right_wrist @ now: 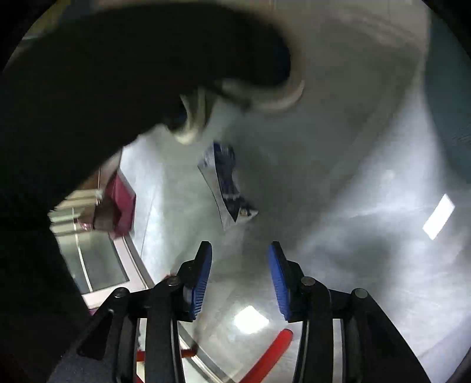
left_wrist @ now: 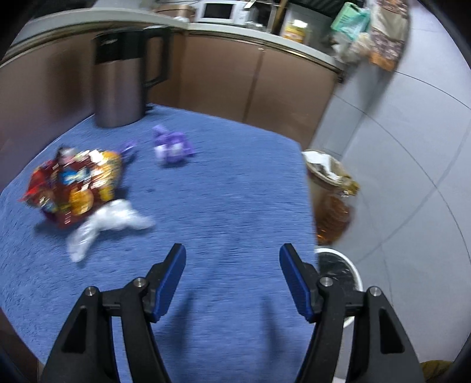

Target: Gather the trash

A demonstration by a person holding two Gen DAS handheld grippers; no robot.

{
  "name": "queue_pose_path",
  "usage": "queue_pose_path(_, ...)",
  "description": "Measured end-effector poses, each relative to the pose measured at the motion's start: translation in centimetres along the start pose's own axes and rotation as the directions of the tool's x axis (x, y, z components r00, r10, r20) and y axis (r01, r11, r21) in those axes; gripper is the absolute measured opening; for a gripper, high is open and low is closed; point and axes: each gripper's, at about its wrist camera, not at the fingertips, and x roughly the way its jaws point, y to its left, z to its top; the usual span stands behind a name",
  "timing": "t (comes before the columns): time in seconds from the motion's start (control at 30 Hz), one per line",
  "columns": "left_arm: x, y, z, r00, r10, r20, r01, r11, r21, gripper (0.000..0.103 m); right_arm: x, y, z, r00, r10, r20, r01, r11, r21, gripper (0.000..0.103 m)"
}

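On the blue-clothed table (left_wrist: 229, 206), a pile of colourful snack wrappers (left_wrist: 73, 188) lies at the left with a crumpled clear plastic wrapper (left_wrist: 109, 224) beside it. A purple wrapper (left_wrist: 172, 145) lies further back. My left gripper (left_wrist: 232, 259) is open and empty above the table's near middle. A lined trash bin (left_wrist: 329, 194) stands on the floor past the table's right edge. In the right wrist view, a blue and white wrapper (right_wrist: 226, 185) lies on the grey floor ahead of my right gripper (right_wrist: 240, 256), which is open and empty.
A steel kettle (left_wrist: 120, 79) stands at the table's back. Brown cabinets with a microwave (left_wrist: 217, 11) are behind. A white round object (left_wrist: 341, 274) sits on the floor near the bin. A dark shape (right_wrist: 103, 88) fills the upper left of the right view; a maroon box (right_wrist: 117, 203) is at left.
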Motion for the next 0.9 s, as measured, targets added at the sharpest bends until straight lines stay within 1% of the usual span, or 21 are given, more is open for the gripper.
queue_pose_path(0.07,0.2,1.9,-0.2,1.000,0.008,-0.011,-0.008,0.999,-0.047,0.064,2.9,-0.1,0.5,0.999,0.014,-0.045,-0.015,1.000,-0.009,0.043)
queue_pose_path(0.13,0.4,2.7,-0.3,1.000,0.014,-0.018,-0.016,0.997,-0.071,0.064,5.3,0.4,0.6,0.998,0.014,-0.068,-0.016,0.999,-0.041,0.045)
queue_pose_path(0.17,0.5,3.2,-0.4,1.000,0.020,-0.021,-0.022,0.997,-0.078,0.064,6.6,1.1,0.8,0.997,-0.002,-0.078,-0.004,0.998,-0.070,0.047)
queue_pose_path(0.23,0.7,3.8,-0.5,0.999,0.022,-0.024,-0.024,0.996,-0.082,0.064,8.7,2.6,1.1,0.994,-0.045,-0.099,0.031,0.989,-0.143,0.047)
queue_pose_path(0.3,0.5,3.4,-0.6,0.999,0.028,-0.024,-0.030,0.997,-0.074,0.064,10.7,4.3,1.7,0.989,-0.090,-0.118,0.063,0.975,-0.214,0.049)
queue_pose_path(0.33,0.6,3.5,-0.6,0.999,0.035,-0.025,-0.036,0.997,-0.066,0.064,11.6,5.1,1.8,0.987,-0.108,-0.118,0.076,0.966,-0.248,0.049)
queue_pose_path(0.43,0.7,3.4,-0.6,0.999,0.039,-0.032,-0.041,0.997,-0.060,0.064,13.5,6.3,2.5,0.984,-0.154,-0.096,0.120,0.950,-0.288,0.049)
queue_pose_path(0.5,0.6,3.3,-0.5,0.998,0.046,-0.033,-0.048,0.997,-0.057,0.064,14.9,7.0,3.0,0.975,-0.208,-0.075,0.176,0.934,-0.310,0.049)
queue_pose_path(0.57,0.4,3.3,-0.6,0.998,0.053,-0.034,-0.055,0.997,-0.055,0.064,15.9,7.6,3.4,0.967,-0.248,-0.065,0.211,0.915,-0.343,0.049)
queue_pose_path(0.63,0.2,3.5,-0.7,0.997,0.062,-0.037,-0.064,0.996,-0.059,0.064,17.0,8.7,3.7,0.961,-0.270,-0.058,0.228,0.894,-0.384,0.049)
queue_pose_path(0.7,-0.2,3.6,-0.8,0.997,0.073,-0.036,-0.076,0.995,-0.061,0.064,18.0,9.3,4.2,0.945,-0.324,-0.051,0.275,0.868,-0.414,0.048)
queue_pose_path(0.73,-0.3,3.6,-0.8,0.996,0.079,-0.035,-0.081,0.995,-0.060,0.064,18.6,9.3,4.4,0.932,-0.358,-0.058,0.303,0.855,-0.421,0.044)
queue_pose_path(0.77,-0.6,3.7,-0.9,0.996,0.085,-0.031,-0.086,0.994,-0.060,0.064,18.6,9.6,4.5,0.928,-0.371,-0.031,0.322,0.841,-0.434,0.037)
queue_pose_path(0.8,-0.8,3.8,-0.8,0.996,0.086,-0.028,-0.087,0.994,-0.061,0.064,18.7,9.8,4.6,0.919,-0.393,-0.029,0.339,0.828,-0.447,0.029)
queue_pose_path(0.83,-1.0,3.9,-0.9,0.996,0.084,-0.024,-0.086,0.994,-0.065,0.064,18.4,9.8,4.8,0.914,-0.403,-0.044,0.340,0.822,-0.457,0.027)
queue_pose_path(0.9,-1.5,3.9,-0.9,0.997,0.077,-0.011,-0.077,0.994,-0.071,0.064,17.8,9.2,4.5,0.912,-0.405,-0.070,0.335,0.830,-0.447,0.027)
